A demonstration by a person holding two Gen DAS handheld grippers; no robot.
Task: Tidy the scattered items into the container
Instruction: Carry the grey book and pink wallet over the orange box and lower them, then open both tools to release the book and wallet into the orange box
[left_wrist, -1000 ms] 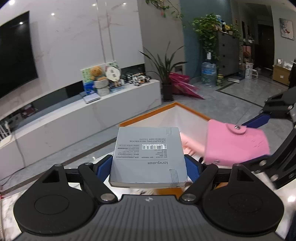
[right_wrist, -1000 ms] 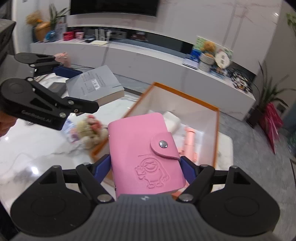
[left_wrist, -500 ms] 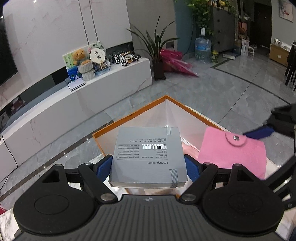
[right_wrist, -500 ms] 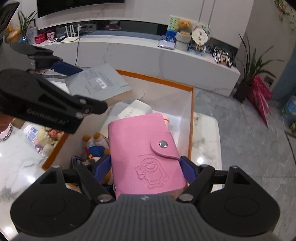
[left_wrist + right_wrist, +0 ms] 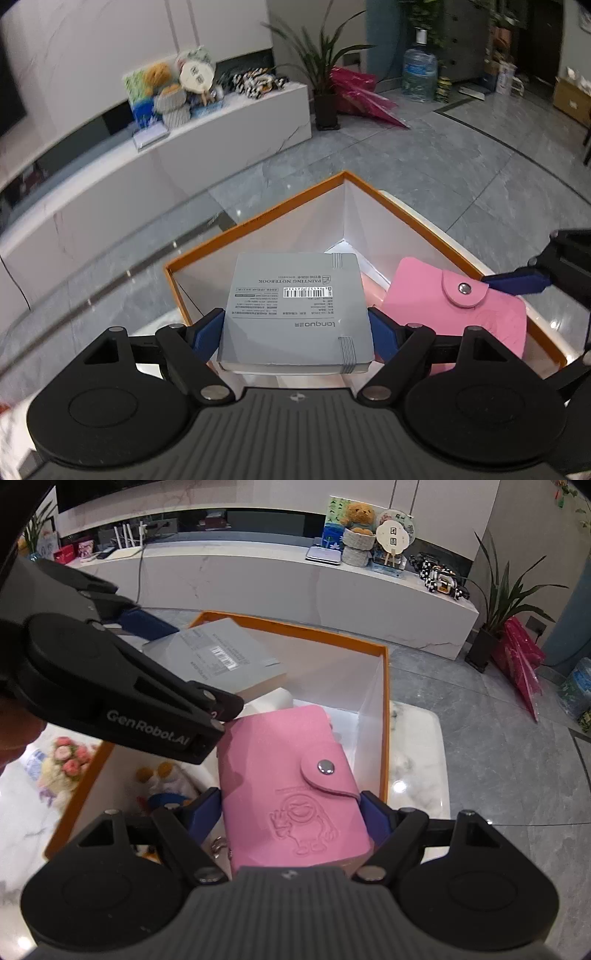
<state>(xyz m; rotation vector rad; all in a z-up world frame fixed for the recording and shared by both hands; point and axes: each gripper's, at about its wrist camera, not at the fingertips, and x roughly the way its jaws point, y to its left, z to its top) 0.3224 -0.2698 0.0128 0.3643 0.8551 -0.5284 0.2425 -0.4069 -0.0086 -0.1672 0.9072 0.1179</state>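
I have the grey notebook clamped flat in my left tongs, blue pads pressed against both side edges, and it hangs above the near corner of the orange-rimmed box. My right tongs are closed the same way on the pink card holder, held over the middle of the box, just beside the notebook.

Inside the box I can see a white item under the notebook and a plush toy lower left, so the floor is already crowded. A small bouquet lies on the marble table outside the box wall.

My worries, as I judge it: the two tools are very close, and the left one's black arm nearly meets the card holder's corner, so releasing together could knock them. The notebook is near the rim; let go there, it might catch the edge and tip out onto the table.
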